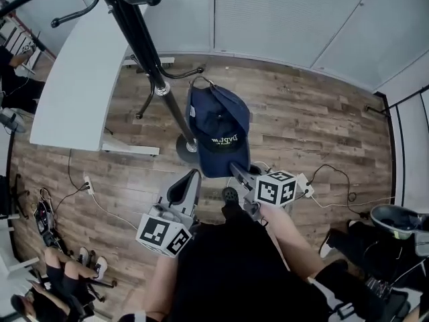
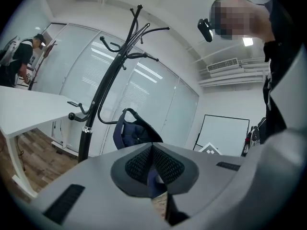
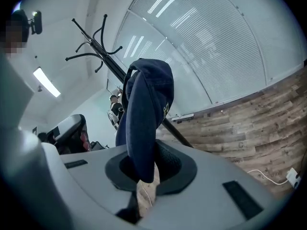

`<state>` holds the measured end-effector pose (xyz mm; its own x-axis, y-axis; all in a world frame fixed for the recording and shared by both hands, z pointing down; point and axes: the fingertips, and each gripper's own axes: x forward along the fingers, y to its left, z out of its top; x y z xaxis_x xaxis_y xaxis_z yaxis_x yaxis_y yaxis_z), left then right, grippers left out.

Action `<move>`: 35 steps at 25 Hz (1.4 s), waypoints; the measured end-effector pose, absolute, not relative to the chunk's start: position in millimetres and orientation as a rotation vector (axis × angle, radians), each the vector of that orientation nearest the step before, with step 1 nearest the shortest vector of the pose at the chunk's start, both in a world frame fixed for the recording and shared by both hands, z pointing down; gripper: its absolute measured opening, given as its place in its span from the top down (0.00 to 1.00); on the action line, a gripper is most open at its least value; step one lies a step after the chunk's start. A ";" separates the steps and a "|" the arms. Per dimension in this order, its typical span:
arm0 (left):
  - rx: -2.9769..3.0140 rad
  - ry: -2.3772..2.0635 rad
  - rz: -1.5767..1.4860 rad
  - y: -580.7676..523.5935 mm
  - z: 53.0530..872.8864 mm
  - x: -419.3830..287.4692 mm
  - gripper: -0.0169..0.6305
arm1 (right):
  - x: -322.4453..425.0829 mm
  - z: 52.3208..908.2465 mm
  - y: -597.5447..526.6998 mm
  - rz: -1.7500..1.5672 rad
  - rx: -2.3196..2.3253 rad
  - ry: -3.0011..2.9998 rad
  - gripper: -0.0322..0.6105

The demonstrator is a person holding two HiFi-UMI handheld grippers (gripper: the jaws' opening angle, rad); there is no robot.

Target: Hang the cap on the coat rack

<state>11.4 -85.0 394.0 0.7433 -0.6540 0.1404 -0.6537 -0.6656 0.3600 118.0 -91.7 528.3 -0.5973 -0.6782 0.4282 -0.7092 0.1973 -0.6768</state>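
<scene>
A navy cap [image 1: 218, 129] hangs from my right gripper [image 1: 237, 171], which is shut on its brim, with the crown held up in front of me. In the right gripper view the cap [image 3: 146, 104] rises out of the closed jaws [image 3: 144, 169]. The black coat rack [image 1: 144, 52] slants just left of the cap, and its hooks [image 3: 96, 49] show behind it. My left gripper [image 1: 190, 183] is low and left of the cap, apart from it, shut on nothing. In the left gripper view its pads [image 2: 152, 150] meet, with the cap [image 2: 133, 134] and rack pole [image 2: 98, 107] beyond.
A white table [image 1: 80, 79] stands left of the rack. The rack's round base [image 1: 186, 147] sits on the wood floor below the cap. Cables and a power strip [image 1: 88, 184] lie on the floor. People stand at the far left and lower right [image 1: 375, 247].
</scene>
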 end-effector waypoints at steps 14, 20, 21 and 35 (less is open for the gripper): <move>2.415 -1.232 -0.014 -81.3 402.3 29.2 0.95 | 150.6 566.4 -148.4 1.434 1.157 -2.404 0.88; 2.379 -1.258 0.021 -79.9 408.3 29.6 0.95 | 153.4 573.5 -162.9 1.433 1.125 -2.410 0.88; 2.375 -1.264 0.023 -80.1 408.3 30.5 0.95 | 153.2 574.5 -164.0 1.435 1.120 -2.412 0.88; 2.347 -1.305 0.039 -88.3 411.9 33.2 0.95 | 144.4 590.8 -191.3 1.452 0.970 -2.422 0.88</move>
<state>33.2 -88.3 411.9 0.5515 -0.7995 0.2381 -0.8123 -0.4497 0.3715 144.4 -191.3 590.8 -0.7781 -0.4482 0.4401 -0.5994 0.3199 -0.7338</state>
